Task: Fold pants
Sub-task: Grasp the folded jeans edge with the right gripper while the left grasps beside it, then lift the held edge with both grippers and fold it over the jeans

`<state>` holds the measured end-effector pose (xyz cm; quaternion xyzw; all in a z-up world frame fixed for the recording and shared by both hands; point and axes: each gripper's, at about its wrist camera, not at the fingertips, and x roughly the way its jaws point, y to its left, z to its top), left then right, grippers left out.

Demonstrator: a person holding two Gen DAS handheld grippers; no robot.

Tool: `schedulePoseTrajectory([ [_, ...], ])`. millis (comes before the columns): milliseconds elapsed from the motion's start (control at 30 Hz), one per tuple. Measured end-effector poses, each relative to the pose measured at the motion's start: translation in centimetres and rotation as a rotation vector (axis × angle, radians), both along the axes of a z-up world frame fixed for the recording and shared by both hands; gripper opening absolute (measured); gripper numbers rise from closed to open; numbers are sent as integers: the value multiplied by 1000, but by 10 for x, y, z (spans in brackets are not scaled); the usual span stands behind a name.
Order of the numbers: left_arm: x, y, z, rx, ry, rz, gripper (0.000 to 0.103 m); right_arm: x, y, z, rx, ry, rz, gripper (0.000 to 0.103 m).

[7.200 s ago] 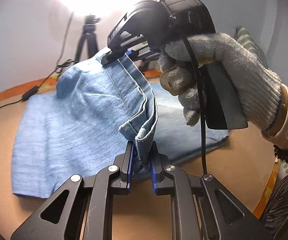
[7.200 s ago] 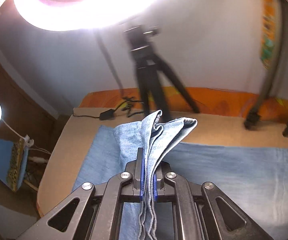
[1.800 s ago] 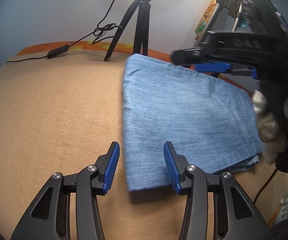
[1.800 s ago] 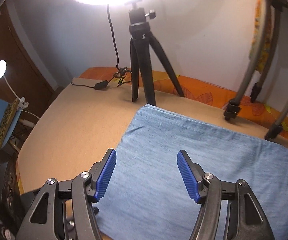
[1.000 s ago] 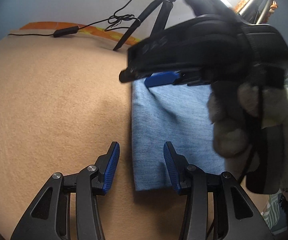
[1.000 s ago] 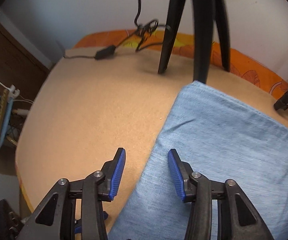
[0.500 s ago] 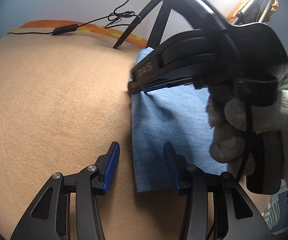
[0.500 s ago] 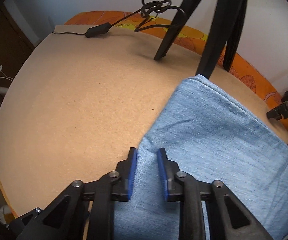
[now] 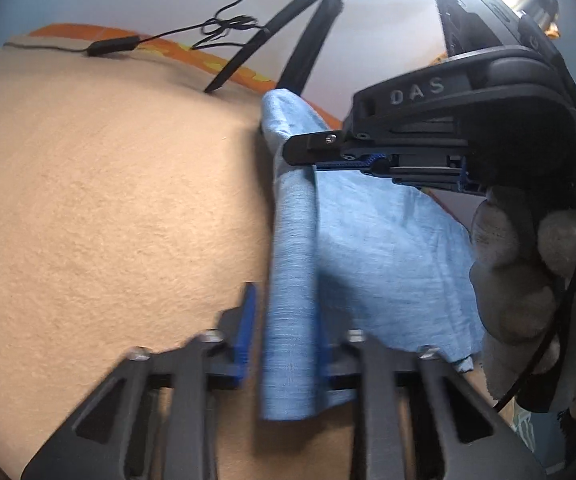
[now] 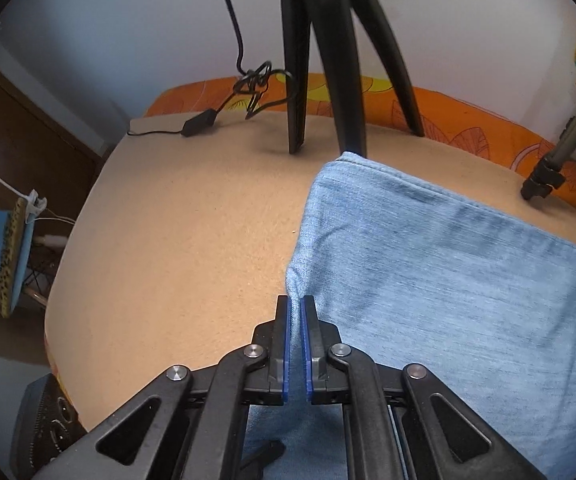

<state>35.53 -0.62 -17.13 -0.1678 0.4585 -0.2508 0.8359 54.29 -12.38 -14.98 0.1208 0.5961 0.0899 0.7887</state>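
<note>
Pants [image 9: 388, 248] edge nearest tripod [image 10: 320, 40] was pinched by right gripper [image 10: 296, 332], straddled by left gripper [image 9: 284, 336], grip unconfirmed.

Tripod [image 10: 320, 60] just behind pants [image 10: 448, 280]

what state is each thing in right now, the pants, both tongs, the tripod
pants: folded, left edge lifted off the table
left tongs: around the near end of that edge; blurred, grip unclear
right tongs: shut on the far end of that edge
tripod: standing upright behind the pants
</note>
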Motion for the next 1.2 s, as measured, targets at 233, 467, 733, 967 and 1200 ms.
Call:
schedulePoseTrajectory([
  [233,-15,-12,16,31,-96,-39,11,7,4,20,-65,-28,26,50],
  [467,-23,-15,27,48,-136,-65,11,42,24,19,-192,-4,76,48],
  [733,-39,-23,37,70,-187,-109,11,58,27,1,-278,29,48,40],
  [967,-44,-27,42,49,-197,-124,10,51,-7,15,-192,-23,-13,10],
  [1200,-57,-47,63,-11,-238,-187,10,27,-55,45,-20,-97,-108,7],
])
